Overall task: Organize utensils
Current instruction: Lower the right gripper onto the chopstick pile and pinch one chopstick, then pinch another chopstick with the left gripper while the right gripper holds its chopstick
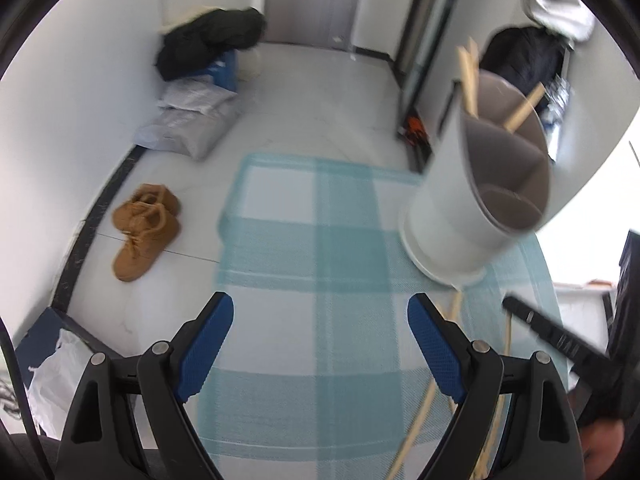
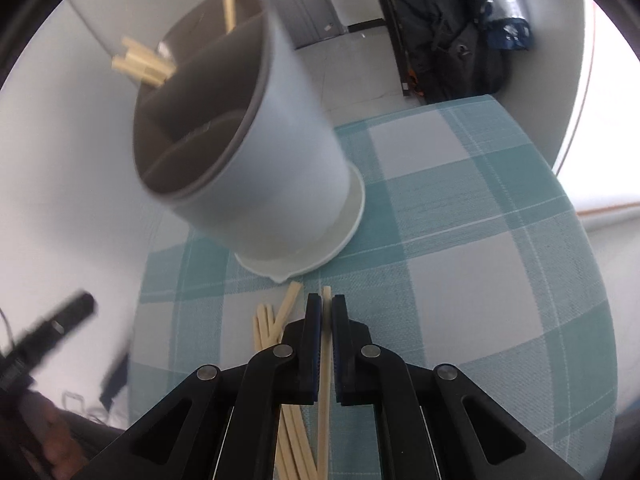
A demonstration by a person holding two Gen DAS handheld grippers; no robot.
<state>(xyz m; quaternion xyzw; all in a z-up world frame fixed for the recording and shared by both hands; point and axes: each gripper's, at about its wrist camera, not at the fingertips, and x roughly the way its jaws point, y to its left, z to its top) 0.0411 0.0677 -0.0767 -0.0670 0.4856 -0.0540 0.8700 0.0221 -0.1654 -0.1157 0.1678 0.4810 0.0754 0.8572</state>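
Observation:
A white utensil holder with a grey divided inside stands on a table with a teal checked cloth; it also shows in the right wrist view. Several pale chopsticks stick up out of it. My right gripper is shut on one chopstick, just in front of the holder's base. Several more chopsticks lie on the cloth beside it. My left gripper is open and empty above the cloth, left of the holder.
The table's far edge drops to a pale floor. Brown boots, grey bags and dark clothing lie on the floor at the left. A dark bag stands by a doorway.

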